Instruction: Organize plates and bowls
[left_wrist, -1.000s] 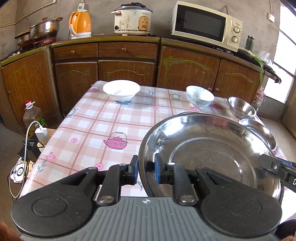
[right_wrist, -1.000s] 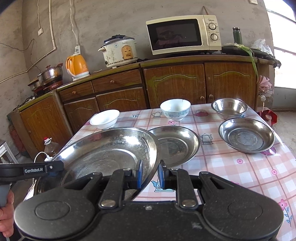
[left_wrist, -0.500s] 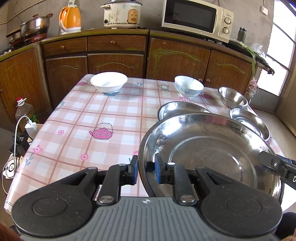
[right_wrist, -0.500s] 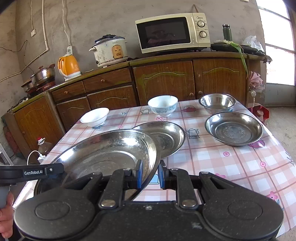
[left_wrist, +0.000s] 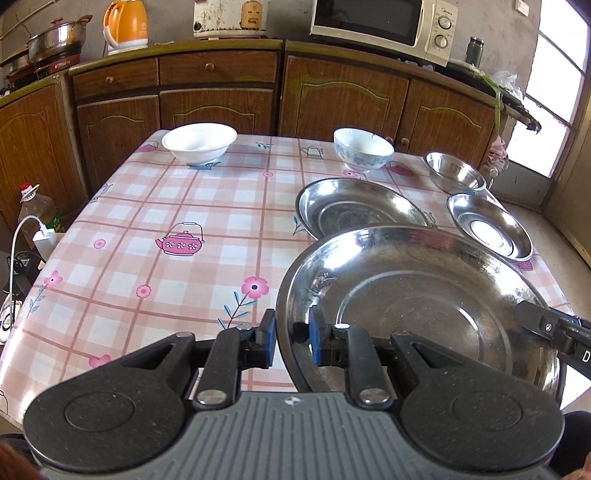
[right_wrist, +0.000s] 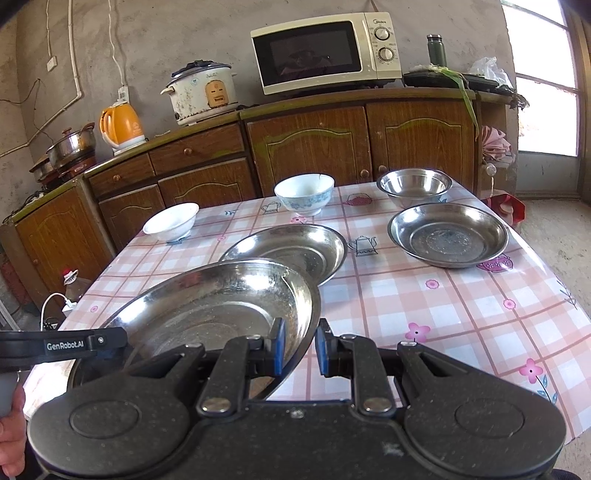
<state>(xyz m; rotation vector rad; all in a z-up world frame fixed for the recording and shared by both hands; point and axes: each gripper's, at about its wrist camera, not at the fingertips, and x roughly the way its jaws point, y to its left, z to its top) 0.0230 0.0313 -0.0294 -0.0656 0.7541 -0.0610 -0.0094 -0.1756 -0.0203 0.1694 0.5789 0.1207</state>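
Left gripper pinches left rim of big steel plate. Right gripper pinches its right rim. Both clamped tight, plate held between them over near end of table, just in front of second steel plate. "GenRobot.AI" printed on gripper finger. "Midea" on microwave.

A table with a pink checked cloth stands before brown wooden cabinets. On the counter sit a cream microwave, a white rice cooker, an orange kettle and a steel pot.
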